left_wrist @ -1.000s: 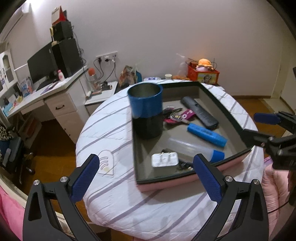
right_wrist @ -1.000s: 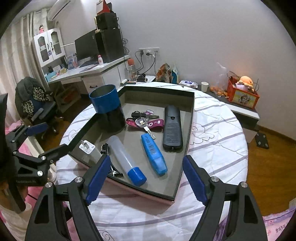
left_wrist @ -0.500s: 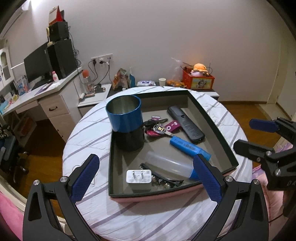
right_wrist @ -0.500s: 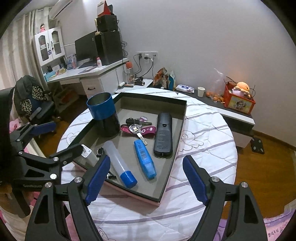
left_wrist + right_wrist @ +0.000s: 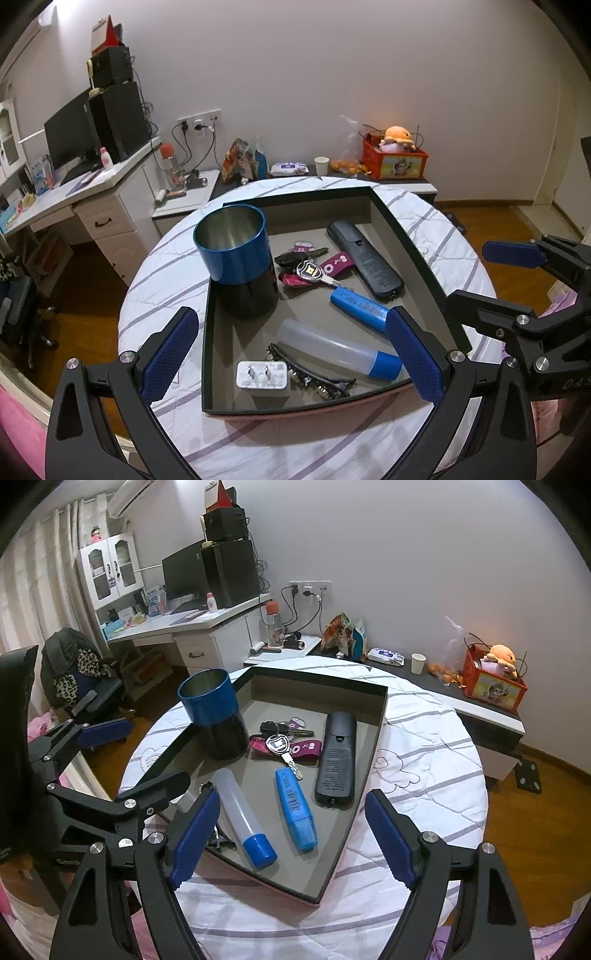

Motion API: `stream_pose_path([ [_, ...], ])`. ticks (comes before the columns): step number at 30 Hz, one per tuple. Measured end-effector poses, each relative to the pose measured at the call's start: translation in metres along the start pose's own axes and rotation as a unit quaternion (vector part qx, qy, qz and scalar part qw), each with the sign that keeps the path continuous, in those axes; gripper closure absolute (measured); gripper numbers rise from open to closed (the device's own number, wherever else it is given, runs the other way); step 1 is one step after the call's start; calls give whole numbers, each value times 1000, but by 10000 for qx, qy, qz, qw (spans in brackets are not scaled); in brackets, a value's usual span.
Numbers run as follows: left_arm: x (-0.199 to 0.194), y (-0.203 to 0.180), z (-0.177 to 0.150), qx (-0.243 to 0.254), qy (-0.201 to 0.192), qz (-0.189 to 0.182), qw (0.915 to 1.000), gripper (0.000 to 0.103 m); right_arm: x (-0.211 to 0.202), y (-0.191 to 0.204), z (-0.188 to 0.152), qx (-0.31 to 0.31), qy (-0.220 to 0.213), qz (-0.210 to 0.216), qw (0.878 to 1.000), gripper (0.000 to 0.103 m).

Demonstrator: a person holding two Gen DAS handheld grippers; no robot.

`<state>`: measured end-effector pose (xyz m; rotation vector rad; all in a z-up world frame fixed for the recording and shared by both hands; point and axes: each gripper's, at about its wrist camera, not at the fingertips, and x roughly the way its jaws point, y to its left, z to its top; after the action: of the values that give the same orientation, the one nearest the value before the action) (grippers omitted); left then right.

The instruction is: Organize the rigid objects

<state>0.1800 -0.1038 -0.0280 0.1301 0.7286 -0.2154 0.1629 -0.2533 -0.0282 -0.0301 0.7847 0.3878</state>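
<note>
A dark tray [image 5: 415, 254] [image 5: 380, 723] sits on the round table. In it are a blue-and-black cup [image 5: 236, 258] [image 5: 214, 712], a bunch of keys [image 5: 306, 267] [image 5: 282, 742], a black remote [image 5: 364, 258] [image 5: 336, 757], a blue highlighter [image 5: 360, 304] [image 5: 295, 805], a clear tube with a blue cap [image 5: 336, 347] [image 5: 243, 819], a white plug [image 5: 263, 378] and a black hair clip [image 5: 314, 373]. My left gripper [image 5: 291, 354] is open and empty above the tray's near edge. My right gripper [image 5: 291, 838] is open and empty at the tray's near corner.
The table has a white striped cloth [image 5: 166, 280] [image 5: 424, 768]. A white desk with monitor and speakers [image 5: 96, 129] [image 5: 214, 576] stands left. A low shelf behind holds a red box with a plush toy [image 5: 393, 155] [image 5: 493, 679], a paper cup and snacks.
Both grippers have pulled back and up from the tray, so the whole table shows smaller. The objects in the tray have not moved. Both stay open.
</note>
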Motion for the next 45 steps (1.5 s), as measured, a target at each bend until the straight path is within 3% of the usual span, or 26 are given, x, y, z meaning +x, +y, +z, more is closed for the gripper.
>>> stream_pose_path([
  [15, 6, -9, 6, 101, 0, -22, 9999, 1, -2, -11, 2, 101, -46, -7, 9999, 21],
  [26, -15, 1, 3, 41, -283, 14, 9996, 1, -8, 3, 1, 70, -129, 97, 9998, 21],
  [39, -90, 38, -14, -470, -1326, 37, 9900, 0, -56, 49, -2, -39, -1005, -270, 9946, 20],
  [41, -102, 43, -20, -518, -1494, 5, 9874, 0, -65, 59, -7, -63, -1178, -367, 9923, 12],
  [42, -107, 44, -23, -540, -1555, 4, 9864, 0, -70, 64, -9, -95, -1252, -403, 9913, 0],
  [45, -123, 48, -35, -568, -1727, 86, 9833, 0, -83, 80, -18, -206, -1500, -568, 9868, 0],
])
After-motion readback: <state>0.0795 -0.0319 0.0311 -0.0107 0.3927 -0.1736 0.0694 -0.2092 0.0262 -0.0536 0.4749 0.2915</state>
